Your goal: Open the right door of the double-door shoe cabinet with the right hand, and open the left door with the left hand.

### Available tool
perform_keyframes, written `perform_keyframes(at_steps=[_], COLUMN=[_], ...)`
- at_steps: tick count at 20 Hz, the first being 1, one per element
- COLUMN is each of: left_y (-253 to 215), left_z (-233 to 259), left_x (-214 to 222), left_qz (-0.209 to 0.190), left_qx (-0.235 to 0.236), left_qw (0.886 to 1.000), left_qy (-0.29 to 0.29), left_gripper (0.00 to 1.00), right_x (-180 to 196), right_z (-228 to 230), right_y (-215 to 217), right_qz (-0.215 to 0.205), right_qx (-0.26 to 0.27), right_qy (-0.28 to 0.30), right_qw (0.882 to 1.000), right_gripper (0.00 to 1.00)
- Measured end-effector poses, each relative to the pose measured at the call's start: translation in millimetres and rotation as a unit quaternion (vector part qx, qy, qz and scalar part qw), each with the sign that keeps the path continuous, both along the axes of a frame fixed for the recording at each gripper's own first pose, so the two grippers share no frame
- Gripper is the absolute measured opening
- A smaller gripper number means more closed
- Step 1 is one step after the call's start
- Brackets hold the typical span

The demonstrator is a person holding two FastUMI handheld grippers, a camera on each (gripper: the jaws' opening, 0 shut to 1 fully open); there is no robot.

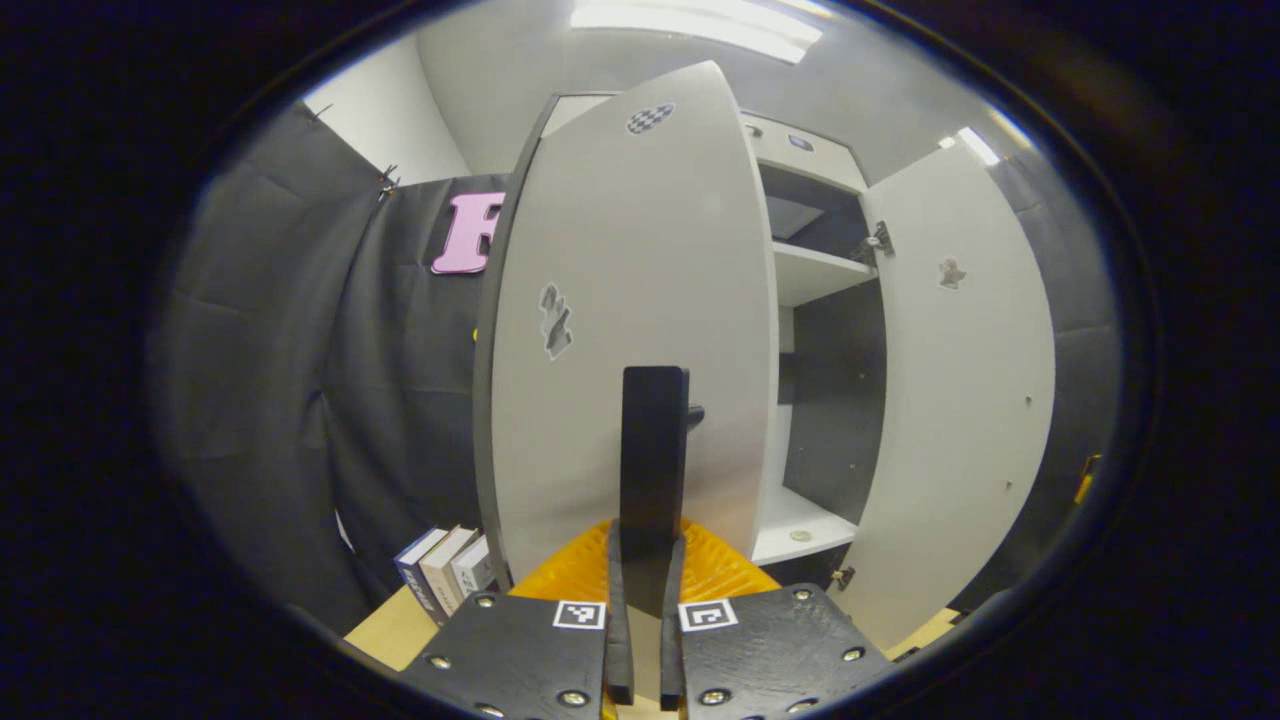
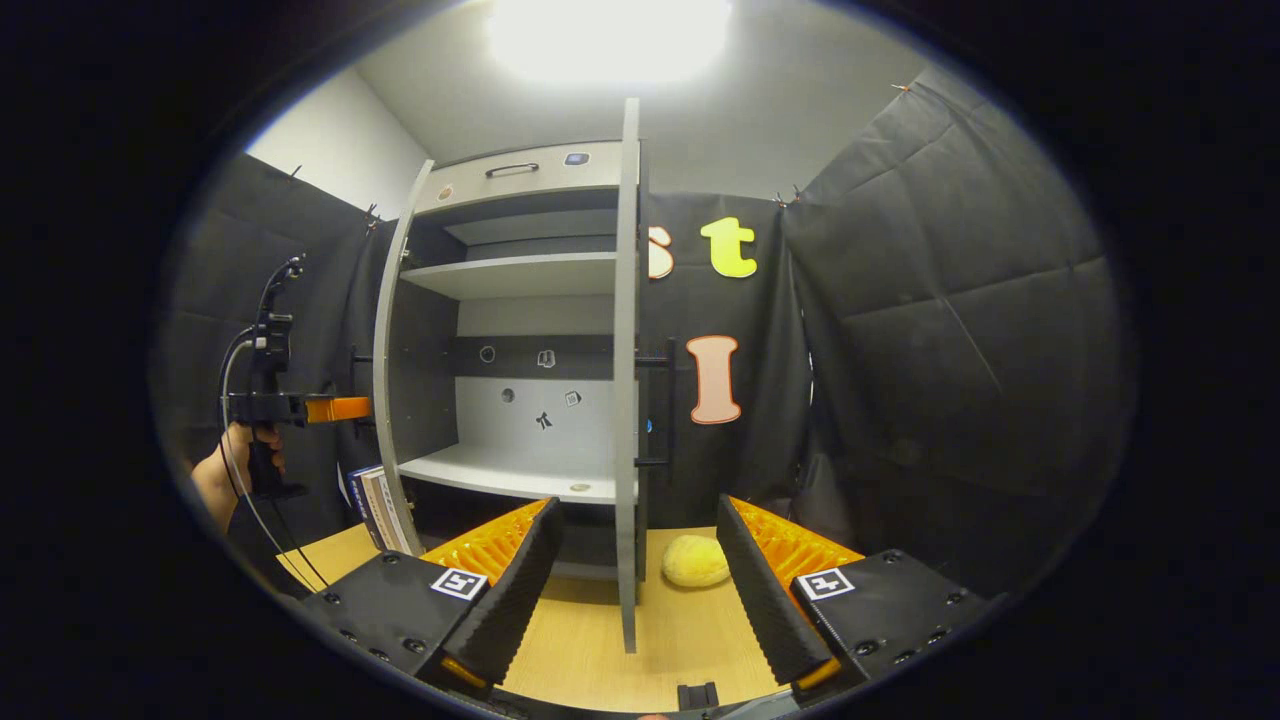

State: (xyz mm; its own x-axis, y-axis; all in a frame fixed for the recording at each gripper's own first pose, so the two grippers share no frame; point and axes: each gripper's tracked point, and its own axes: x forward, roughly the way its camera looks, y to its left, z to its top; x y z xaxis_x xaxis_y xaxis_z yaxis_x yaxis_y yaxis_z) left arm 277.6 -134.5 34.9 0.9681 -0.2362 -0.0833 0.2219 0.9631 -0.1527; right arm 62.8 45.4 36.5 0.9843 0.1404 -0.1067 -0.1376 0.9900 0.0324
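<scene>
- Two doors of the shoe cabinet (image 2: 520, 330) stand swung out: the right door (image 2: 628, 380) shows edge-on in the right gripper view, straight ahead of the right tool (image 2: 640, 570), and the left door (image 1: 630, 330) fills the middle of the left gripper view.
- Right door, as I judge it, is done: it sits wide open and the right tool is off it, jaws spread apart with the door edge between them but not touched.
- Left door is partly to well open; the left tool (image 1: 655, 450) has its fingers drawn together on the dark handle (image 1: 692, 415) of that door, so it appears to be gripping it.
- In the right gripper view the left tool (image 2: 335, 408) shows far off at the cabinet's left side, held by a hand (image 2: 225, 470).
- What is left, by my reading, is a little more swing on the left door, then letting go.
- Inside, the shelves (image 2: 510, 272) look bare apart from small stickers and a small round item.
- Around it: books (image 1: 445, 570) stand beside the cabinet, and a yellow rounded object (image 2: 696, 562) lies on the wooden worktop (image 2: 590, 650) behind the right door.
</scene>
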Motion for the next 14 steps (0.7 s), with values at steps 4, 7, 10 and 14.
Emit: perform_keyframes(at_steps=[4,7,10,14], left_y=[1,7,9,17], left_z=[0,-1,-1,1], left_x=[-2,-2,-2,0], left_qz=[-0.006,-0.013,-0.013,0.009], left_qx=[-0.001,0.014,0.012,0.005], left_qw=[1.0,1.0,1.0,1.0], left_qy=[-0.005,-0.012,-0.015,-0.017], left_gripper=[0.13,0.11,0.11,0.11], right_x=[-11,-18,-30,-43], right_z=[2,2,-1,1], right_y=[25,38,49,57], right_qz=[0.002,0.001,-0.005,-0.016], right_qx=[-0.005,-0.006,-0.009,-0.011], right_qy=[0.0,0.002,0.007,0.011], right_qw=[1.0,1.0,1.0,1.0], right_gripper=[0.96,0.97,0.96,0.97])
